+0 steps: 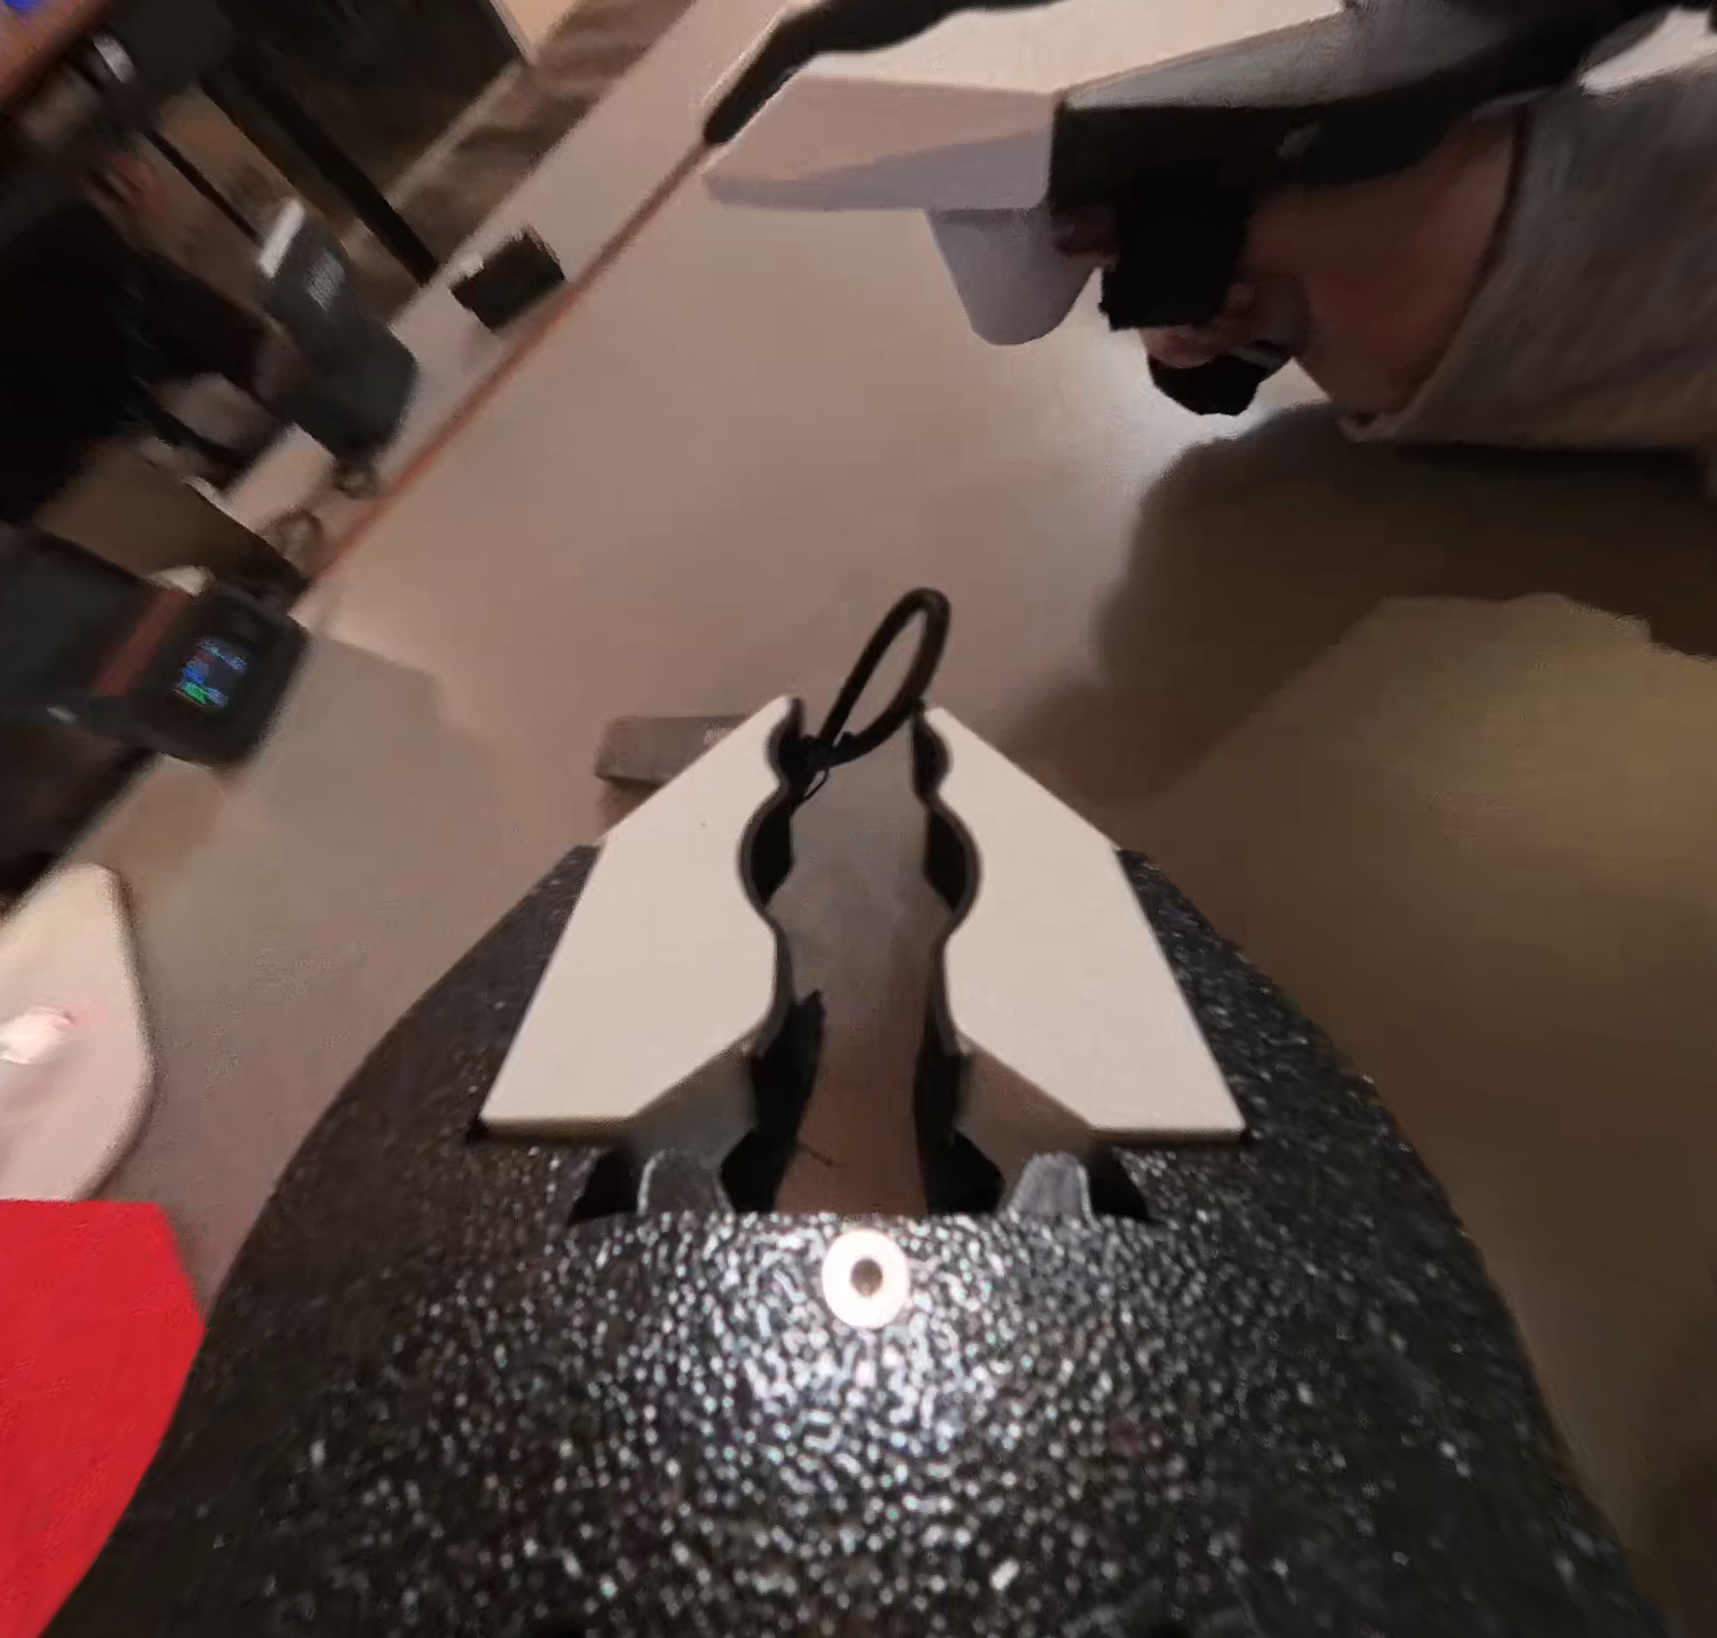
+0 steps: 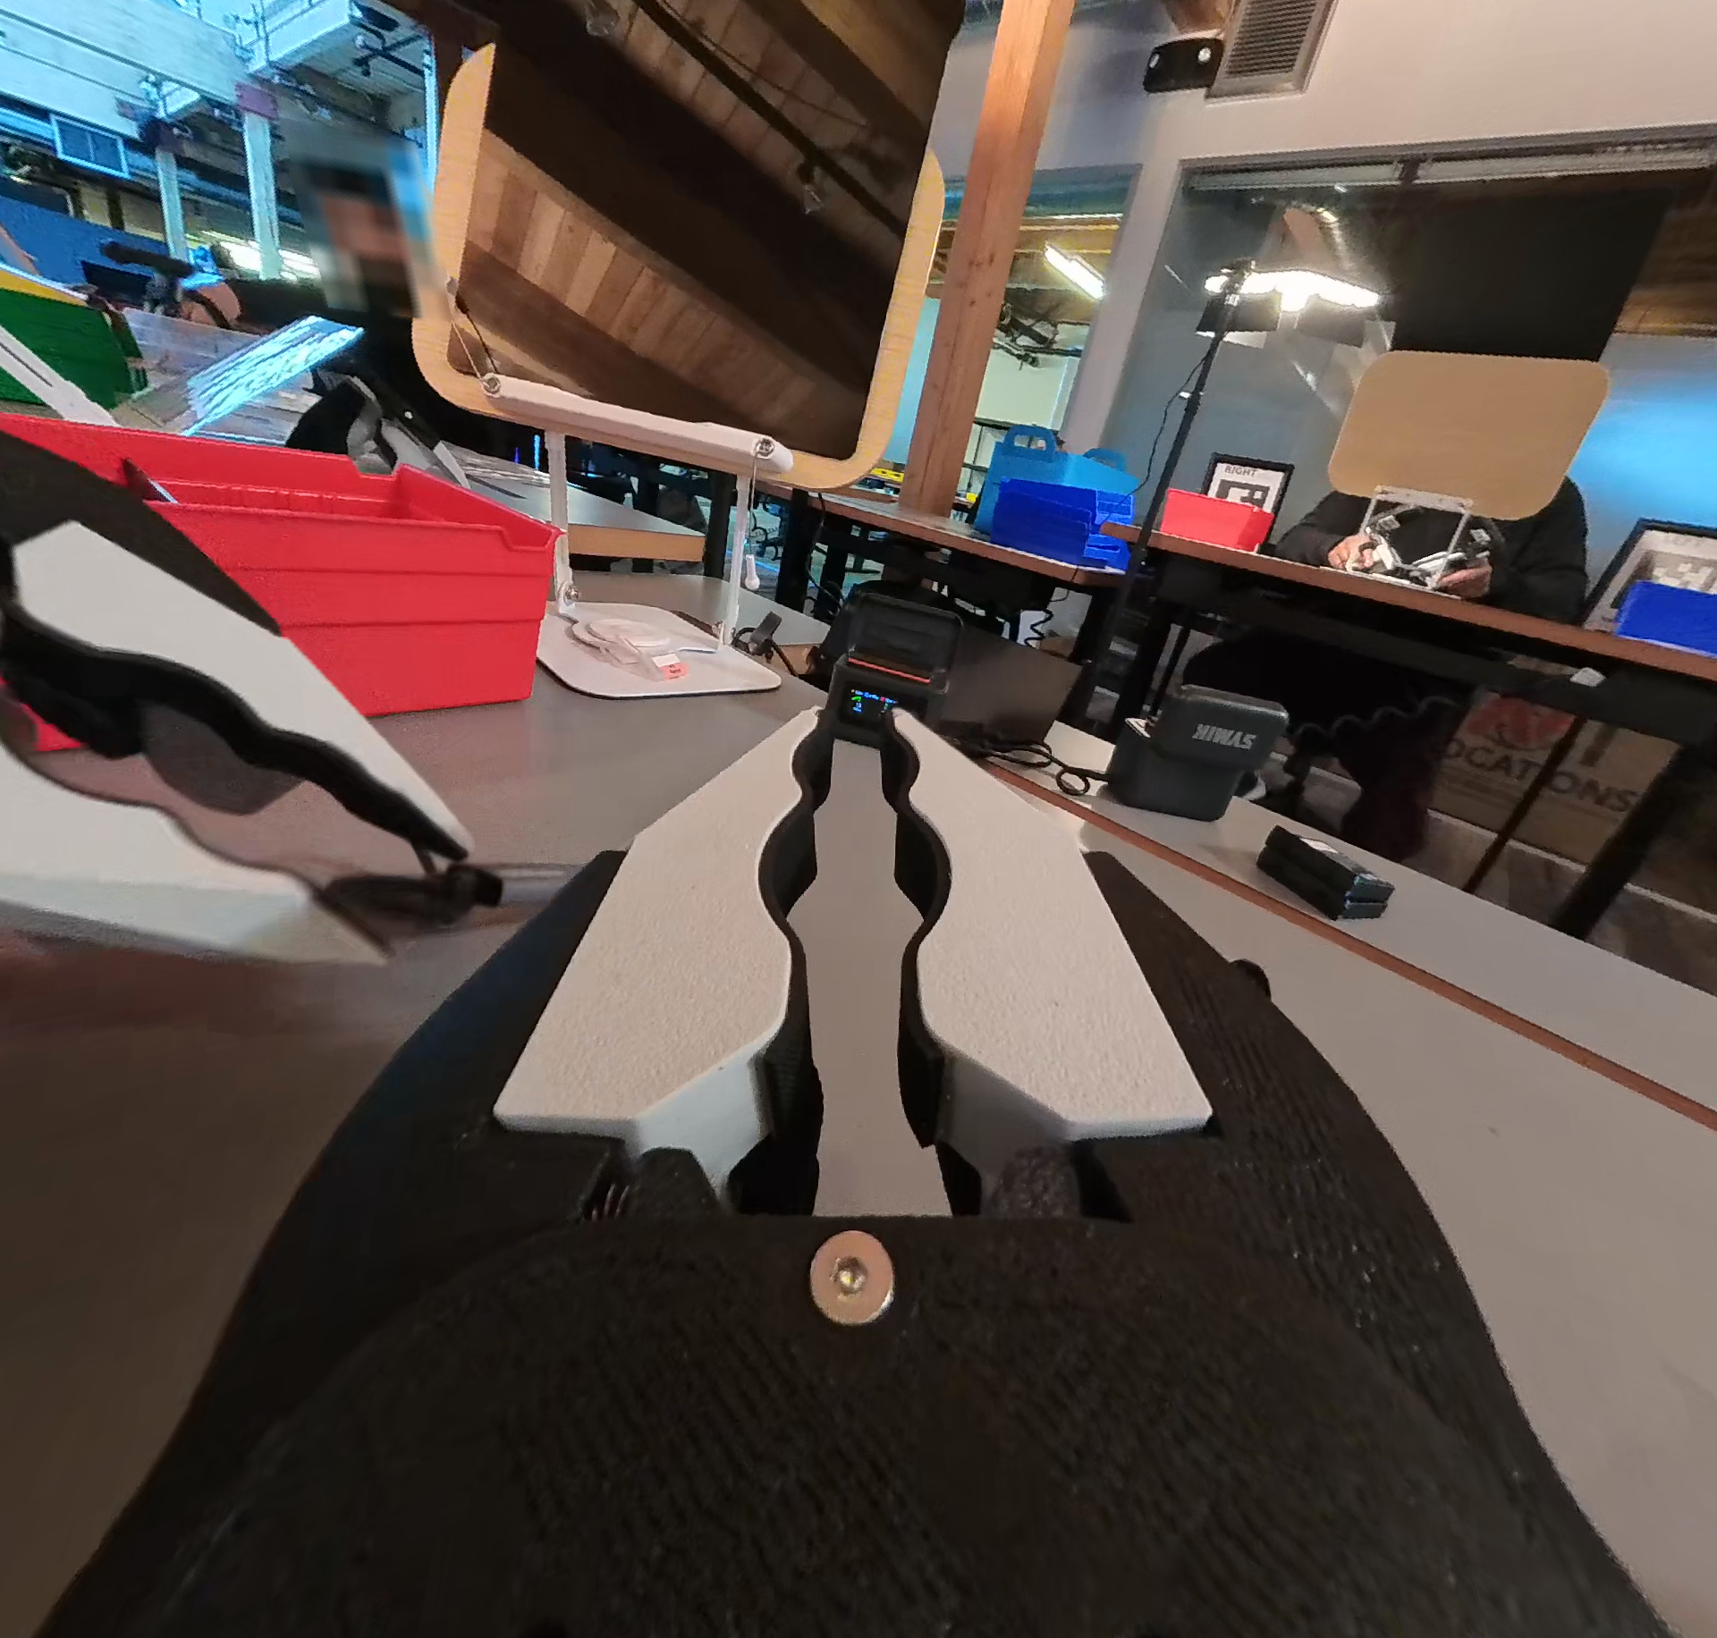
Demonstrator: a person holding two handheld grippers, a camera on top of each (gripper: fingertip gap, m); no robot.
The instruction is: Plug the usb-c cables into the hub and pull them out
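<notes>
A thin black usb-c cable is pinched at the tips of the left tongs, its loop standing out beyond them above the grey table. The right tongs are held nearly together with nothing between them, a narrow gap showing. A small hub with a lit screen is seen just beyond them, right of a red bin.
</notes>
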